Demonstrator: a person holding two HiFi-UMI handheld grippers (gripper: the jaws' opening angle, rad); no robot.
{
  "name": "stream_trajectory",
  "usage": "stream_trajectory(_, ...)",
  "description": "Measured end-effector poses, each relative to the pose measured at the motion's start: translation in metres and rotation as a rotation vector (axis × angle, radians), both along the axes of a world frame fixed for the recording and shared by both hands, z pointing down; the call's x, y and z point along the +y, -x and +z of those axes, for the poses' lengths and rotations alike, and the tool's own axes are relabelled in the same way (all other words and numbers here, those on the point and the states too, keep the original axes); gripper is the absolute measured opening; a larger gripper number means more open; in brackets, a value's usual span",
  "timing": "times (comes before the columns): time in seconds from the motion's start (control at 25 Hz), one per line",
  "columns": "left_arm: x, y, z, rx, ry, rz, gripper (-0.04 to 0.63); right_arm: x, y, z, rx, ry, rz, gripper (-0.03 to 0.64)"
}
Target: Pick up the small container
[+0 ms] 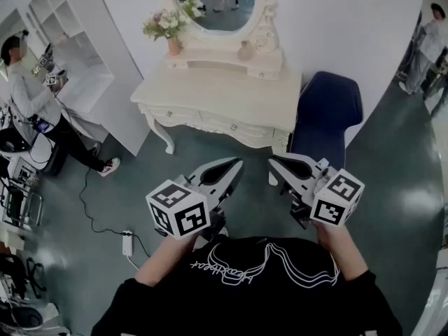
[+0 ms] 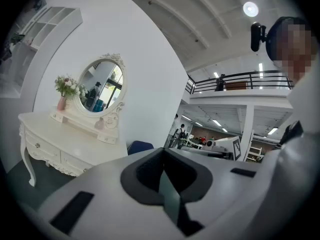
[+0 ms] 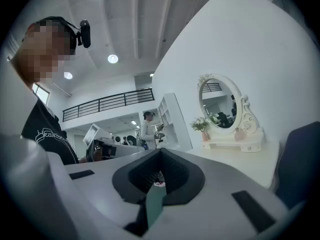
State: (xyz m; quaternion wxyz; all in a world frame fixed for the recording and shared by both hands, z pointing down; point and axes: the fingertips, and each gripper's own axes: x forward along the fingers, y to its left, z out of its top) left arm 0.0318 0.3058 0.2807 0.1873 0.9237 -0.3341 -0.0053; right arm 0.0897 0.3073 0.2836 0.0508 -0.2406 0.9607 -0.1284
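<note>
Nearest in, the left gripper (image 1: pixel 239 162) and right gripper (image 1: pixel 271 160) hang side by side over the dark green floor (image 1: pixel 231 257), each pressed together on nothing. Beyond them stands the cream dressing table (image 1: pixel 210 95), with a navy blue chair (image 1: pixel 327 110) just right of it. The small pink container (image 1: pixel 245 50) stands far back, at the foot of the oval mirror (image 1: pixel 220 2).

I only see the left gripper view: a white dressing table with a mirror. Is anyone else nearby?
Observer: Yes. The head view shows a person standing at white shelves, left of the dressing table.
Operator: And the other gripper?
Observer: The right gripper is shut, with nothing between its jaws.
Operator: Anything on the floor?
Observer: A white power strip lies there, its cable running toward that person.
</note>
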Motion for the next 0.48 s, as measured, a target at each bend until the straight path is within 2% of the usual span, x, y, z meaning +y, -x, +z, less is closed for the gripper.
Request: stream_trajectory(0.48, 0.0004, -0.0066, 0.0003, -0.008, 0.000, 0.000, 0.003, -0.0019, -0.0051, 0.0011, 0.010, -0.009, 0.000, 0.006)
